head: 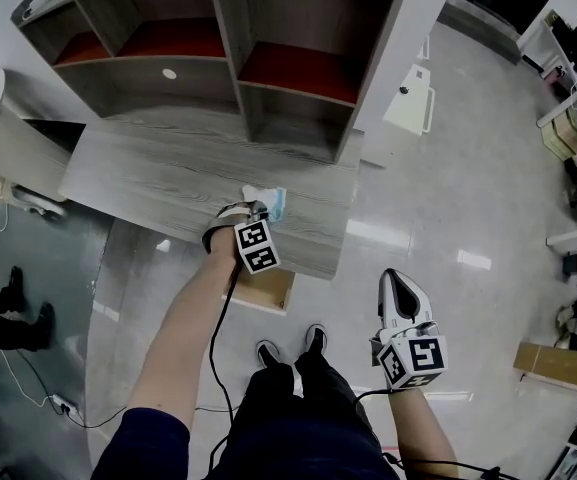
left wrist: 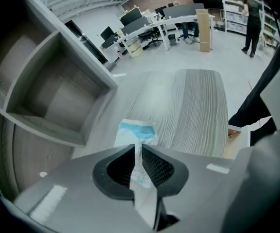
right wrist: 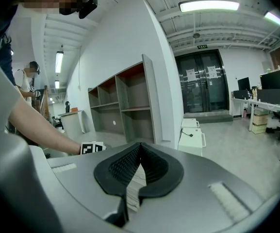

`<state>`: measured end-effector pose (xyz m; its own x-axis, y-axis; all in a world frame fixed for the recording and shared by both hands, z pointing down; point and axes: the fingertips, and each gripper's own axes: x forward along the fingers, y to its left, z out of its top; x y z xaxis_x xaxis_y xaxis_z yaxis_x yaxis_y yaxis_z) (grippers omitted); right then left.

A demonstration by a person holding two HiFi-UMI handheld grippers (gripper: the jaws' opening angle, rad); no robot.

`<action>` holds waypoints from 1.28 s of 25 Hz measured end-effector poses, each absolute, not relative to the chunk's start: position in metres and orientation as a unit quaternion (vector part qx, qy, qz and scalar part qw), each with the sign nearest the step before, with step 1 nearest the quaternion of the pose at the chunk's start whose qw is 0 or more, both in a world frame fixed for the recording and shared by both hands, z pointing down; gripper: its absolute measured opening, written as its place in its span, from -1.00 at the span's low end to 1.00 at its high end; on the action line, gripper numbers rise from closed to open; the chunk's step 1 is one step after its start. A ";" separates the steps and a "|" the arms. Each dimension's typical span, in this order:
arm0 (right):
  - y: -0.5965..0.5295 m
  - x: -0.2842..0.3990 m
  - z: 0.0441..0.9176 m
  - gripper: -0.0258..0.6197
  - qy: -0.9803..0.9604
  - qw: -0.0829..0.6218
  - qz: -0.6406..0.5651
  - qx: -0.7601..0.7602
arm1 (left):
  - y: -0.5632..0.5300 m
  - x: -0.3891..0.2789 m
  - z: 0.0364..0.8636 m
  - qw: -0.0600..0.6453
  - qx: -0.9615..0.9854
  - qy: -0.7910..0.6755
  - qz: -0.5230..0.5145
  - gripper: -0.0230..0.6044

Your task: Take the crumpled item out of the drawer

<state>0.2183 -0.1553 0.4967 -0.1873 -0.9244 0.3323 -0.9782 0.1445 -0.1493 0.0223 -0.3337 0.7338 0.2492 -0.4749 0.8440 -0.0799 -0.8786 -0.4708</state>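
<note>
Approx. done, I'd say: crumpled white-and-blue thin item (left wrist: 137,131) is out of the light-wood drawer (head: 268,290), pinched in left gripper (left wrist: 139,148) over grey wood-grain desk top (head: 148,168); right gripper (right wrist: 139,149) closed on nothing, hanging low; only release left.

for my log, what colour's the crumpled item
Crumpled item: white and light blue, best in left gripper view.

left gripper (head: 259,209): arm outstretched, jaws pinching crumpled item (left wrist: 137,131) | right gripper (head: 397,282): low, jaws together
</note>
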 end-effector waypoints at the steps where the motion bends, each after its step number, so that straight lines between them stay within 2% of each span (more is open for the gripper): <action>1: -0.157 0.217 0.498 -0.90 -0.753 0.080 0.168 0.631 | -0.335 0.022 0.733 0.165 -0.777 0.186 -0.579 -0.85; 3: -0.162 0.214 0.498 -0.90 -0.755 0.080 0.167 0.629 | -0.336 0.023 0.727 0.153 -0.789 0.203 -0.559 -0.71; 5: -0.168 0.210 0.496 -0.90 -0.759 0.078 0.165 0.625 | -0.336 0.022 0.715 0.131 -0.805 0.223 -0.534 -0.68; 9: -0.182 0.201 0.486 -0.90 -0.769 0.069 0.153 0.617 | -0.337 0.015 0.674 0.096 -0.829 0.273 -0.479 -0.68; 16: -0.199 0.180 0.462 -0.90 -0.792 0.054 0.128 0.595 | -0.336 -0.006 0.575 0.107 -0.842 0.370 -0.377 -0.68; 24: -0.213 0.156 0.415 -0.90 -0.808 0.017 0.089 0.582 | -0.302 -0.046 0.465 0.001 -0.854 0.485 -0.186 -0.70; 32: -0.215 0.130 0.378 -0.90 -0.822 -0.010 0.063 0.566 | -0.257 -0.077 0.398 -0.027 -0.848 0.524 -0.069 -0.74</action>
